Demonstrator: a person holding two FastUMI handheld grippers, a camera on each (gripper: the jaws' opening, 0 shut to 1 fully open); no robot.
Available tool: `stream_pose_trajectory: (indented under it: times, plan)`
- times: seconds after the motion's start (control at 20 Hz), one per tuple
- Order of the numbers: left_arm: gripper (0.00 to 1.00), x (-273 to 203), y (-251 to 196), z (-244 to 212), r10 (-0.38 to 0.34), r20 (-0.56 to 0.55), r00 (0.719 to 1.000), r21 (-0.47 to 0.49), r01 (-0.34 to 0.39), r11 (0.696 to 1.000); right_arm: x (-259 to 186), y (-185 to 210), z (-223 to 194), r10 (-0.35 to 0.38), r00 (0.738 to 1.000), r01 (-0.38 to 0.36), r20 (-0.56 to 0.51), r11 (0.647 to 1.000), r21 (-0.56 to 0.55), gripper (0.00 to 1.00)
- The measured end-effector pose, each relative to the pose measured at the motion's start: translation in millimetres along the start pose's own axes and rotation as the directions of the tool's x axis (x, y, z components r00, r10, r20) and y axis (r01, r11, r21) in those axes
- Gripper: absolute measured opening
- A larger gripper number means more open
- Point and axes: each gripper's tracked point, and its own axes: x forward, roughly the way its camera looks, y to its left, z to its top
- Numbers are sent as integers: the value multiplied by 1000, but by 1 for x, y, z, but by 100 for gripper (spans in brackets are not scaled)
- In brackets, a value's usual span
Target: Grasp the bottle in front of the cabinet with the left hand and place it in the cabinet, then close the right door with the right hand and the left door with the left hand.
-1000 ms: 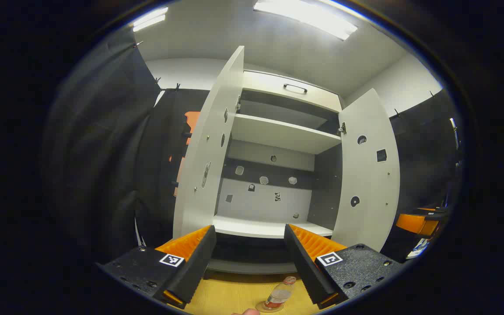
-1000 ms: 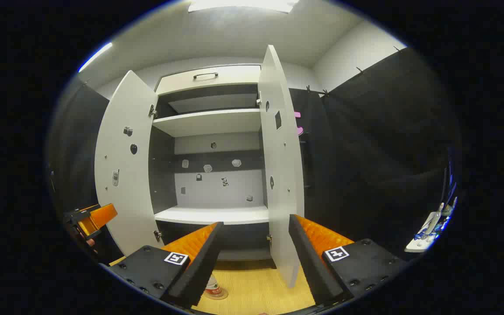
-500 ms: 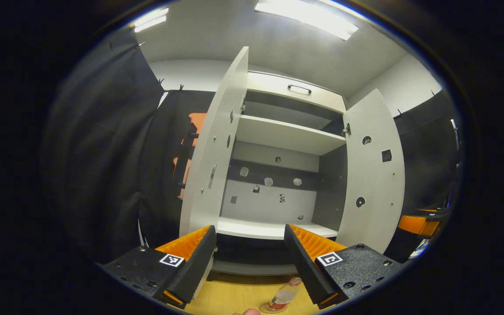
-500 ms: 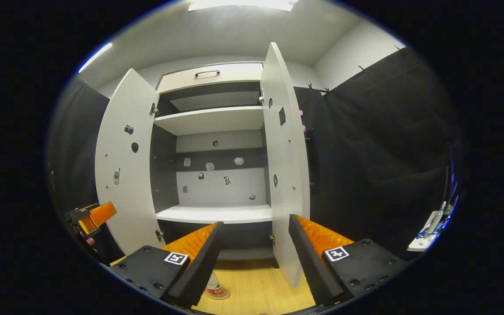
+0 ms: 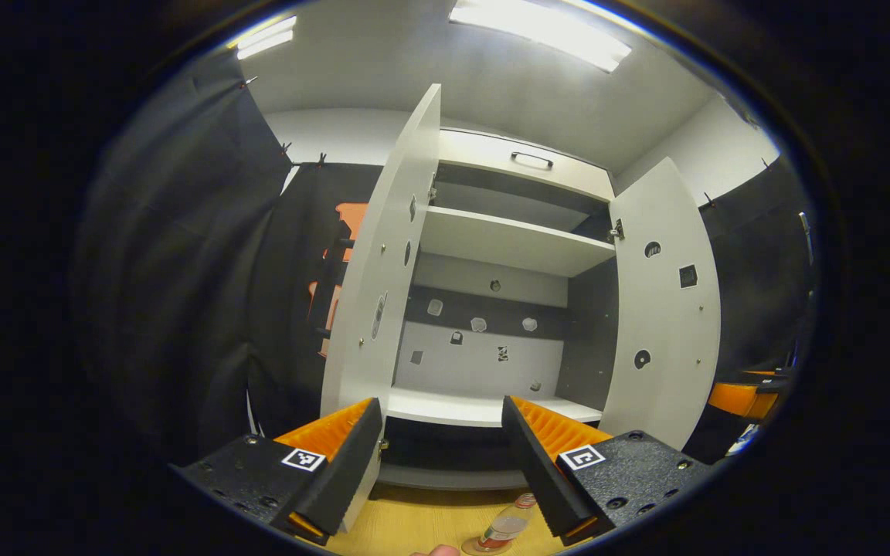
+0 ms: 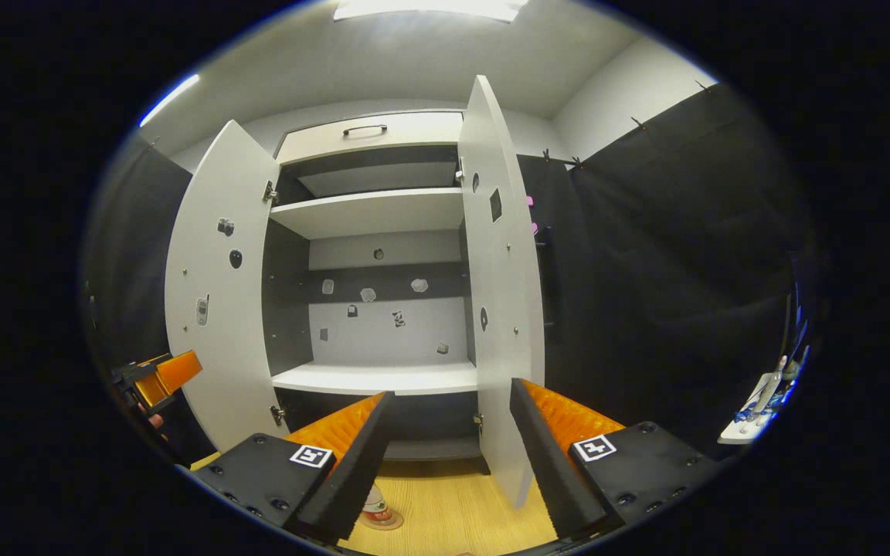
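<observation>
The small clear plastic bottle (image 5: 505,528) with a red label stands on the wooden floor (image 6: 453,510) at the bottom of the frame, before the tall white cabinet (image 5: 491,239). Both doors hang open, probably for loading; its shelves look bare. The left gripper (image 5: 442,432) and right gripper (image 6: 450,421) hold their jaws wide, gripping nothing.

A recording booth, not a home: black cloth walls (image 6: 669,255) hang clipped at frame right, strip ceiling lights (image 5: 541,29) glow at top, a bare white cabinet (image 6: 371,255) stands centre.
</observation>
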Motion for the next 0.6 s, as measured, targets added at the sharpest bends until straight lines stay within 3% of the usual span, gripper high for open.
stream_pose_trajectory:
  times: [0.2, 0.35, 0.6]
  plan:
    - [95, 16, -34, -25, -96, -36, 995, -23, 95, 995, 1, -3, -1, -1, 1000, 1, -5, 1000, 5, 97]
    - [95, 26, -79, -83, -207, -113, 972, -66, 200, 978, -1, -8, -1, -5, 1000, 5, -12, 1000, -5, 97]
    - [95, 31, -116, -190, -259, -186, 948, -32, 258, 966, -13, -25, -1, -48, 999, 48, -21, 998, -39, 97]
